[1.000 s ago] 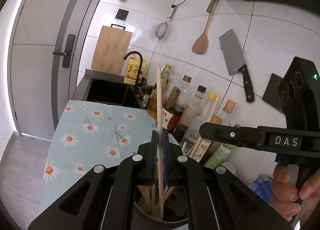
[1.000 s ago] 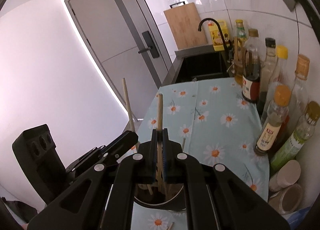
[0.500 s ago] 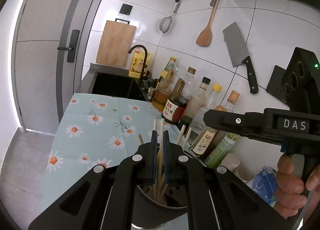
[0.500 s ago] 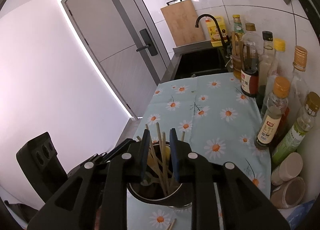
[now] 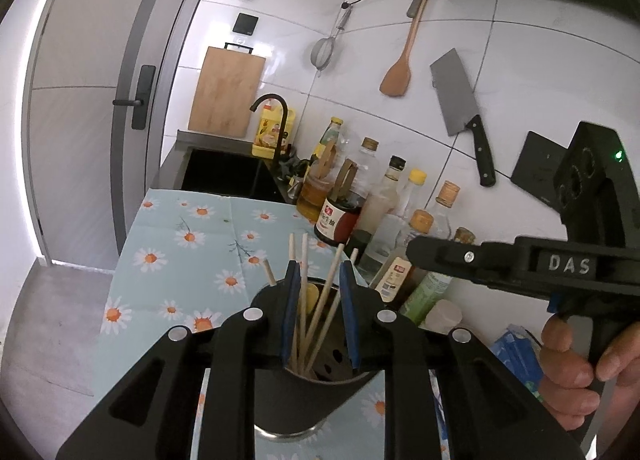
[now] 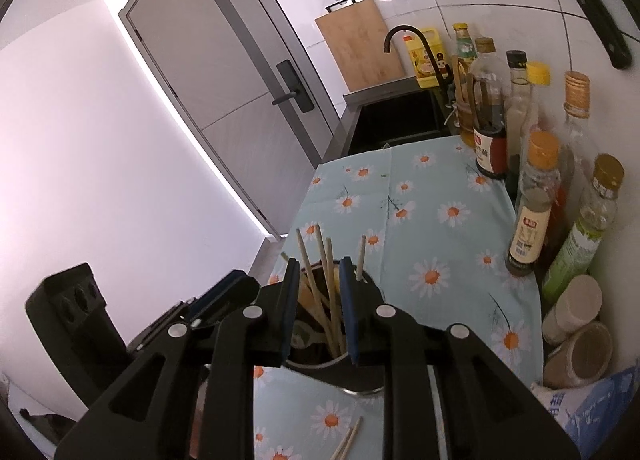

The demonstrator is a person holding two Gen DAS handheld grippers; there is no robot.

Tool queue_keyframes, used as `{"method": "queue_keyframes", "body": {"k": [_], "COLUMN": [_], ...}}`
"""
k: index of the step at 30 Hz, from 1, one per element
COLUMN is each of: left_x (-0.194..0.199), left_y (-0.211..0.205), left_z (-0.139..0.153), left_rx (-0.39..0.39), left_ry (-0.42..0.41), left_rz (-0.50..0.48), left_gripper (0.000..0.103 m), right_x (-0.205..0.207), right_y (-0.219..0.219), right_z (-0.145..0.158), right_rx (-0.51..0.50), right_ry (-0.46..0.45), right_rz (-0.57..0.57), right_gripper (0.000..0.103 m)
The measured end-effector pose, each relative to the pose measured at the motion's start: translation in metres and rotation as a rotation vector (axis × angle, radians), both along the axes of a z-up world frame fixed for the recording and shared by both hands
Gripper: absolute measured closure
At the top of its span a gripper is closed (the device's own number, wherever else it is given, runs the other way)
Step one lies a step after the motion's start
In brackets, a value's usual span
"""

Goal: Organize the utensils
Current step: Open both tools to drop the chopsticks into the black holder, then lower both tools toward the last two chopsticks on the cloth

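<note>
Left wrist view: the left gripper (image 5: 319, 274) hangs over the utensil holder (image 5: 308, 400) on the daisy tablecloth (image 5: 180, 244), its jaws opening, pads apart and clear of the chopsticks (image 5: 304, 292) standing inside.

Right wrist view: the right gripper (image 6: 319, 274) is above the same holder, jaws opening, gripping nothing; two loose chopsticks (image 6: 347, 444) lie on the cloth

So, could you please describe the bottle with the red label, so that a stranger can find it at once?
Look at the daisy-print cloth on the counter, then at the row of bottles along the tiled wall. The bottle with the red label stands near the sink end of that row, at the cloth's far corner. Unlike its pale neighbours, it holds a nearly black liquid.
</note>
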State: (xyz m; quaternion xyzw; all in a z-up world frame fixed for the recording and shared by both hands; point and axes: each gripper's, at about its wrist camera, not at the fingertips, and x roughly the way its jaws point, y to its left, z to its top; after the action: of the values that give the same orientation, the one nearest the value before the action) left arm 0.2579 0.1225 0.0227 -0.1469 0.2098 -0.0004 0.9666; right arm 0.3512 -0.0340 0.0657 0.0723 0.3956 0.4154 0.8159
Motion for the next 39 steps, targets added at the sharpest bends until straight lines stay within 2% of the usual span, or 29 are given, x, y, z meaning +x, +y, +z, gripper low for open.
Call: {"method": "queue_keyframes", "body": {"k": [1,2,7,9,16,27,30,34,39], "left_x": [-0.004,-0.006,-0.022,-0.029,-0.051,-0.079,-0.082,-0.088,-0.093], "left_y": [-0.002,-0.003,-0.008,-0.009,-0.014,-0.018,-0.017,-0.017,-0.018], "left_z": [0.002,0.002,0.002,0.000,-0.015,-0.044,-0.054,-0.063,-0.073], "left_rx": [0.005,0.007,0.011,0.011,0.012,-0.008,-0.022,-0.035,-0.061], "left_ry": [0.000,0.000,0.019,0.028,0.098,0.218,0.276,0.305,0.343], "left_rz": [0.003,0.004,0.006,0.005,-0.012,-0.025,-0.009,-0.018,-0.036], "left_gripper": [0.076,0.075,0.074,0.074,0.074,0.074,0.074,0.074,0.074], "right_x": [-0.002,-0.004,-0.016,-0.021,-0.034,-0.056,-0.060,-0.064,-0.070], "right_y": [-0.003,-0.005,-0.019,-0.025,-0.041,-0.046,-0.041,-0.039,-0.037], "right_z": [-0.001,-0.002,-0.007,-0.012,-0.043,-0.087,-0.094,-0.108,-0.117], "right_rx": [0.003,-0.001,-0.012,-0.019,-0.100,-0.160,-0.179,-0.207,-0.236], "right_ry": [0.009,0.012,0.025,0.040,0.101,0.242,0.282,0.373,0.431], "right_rz": [0.002,0.001,-0.002,-0.002,0.003,0.024,0.037,0.042,0.044], "right_gripper": [0.076,0.075,0.075,0.070,0.069,0.069,0.069,0.069,0.069]}}
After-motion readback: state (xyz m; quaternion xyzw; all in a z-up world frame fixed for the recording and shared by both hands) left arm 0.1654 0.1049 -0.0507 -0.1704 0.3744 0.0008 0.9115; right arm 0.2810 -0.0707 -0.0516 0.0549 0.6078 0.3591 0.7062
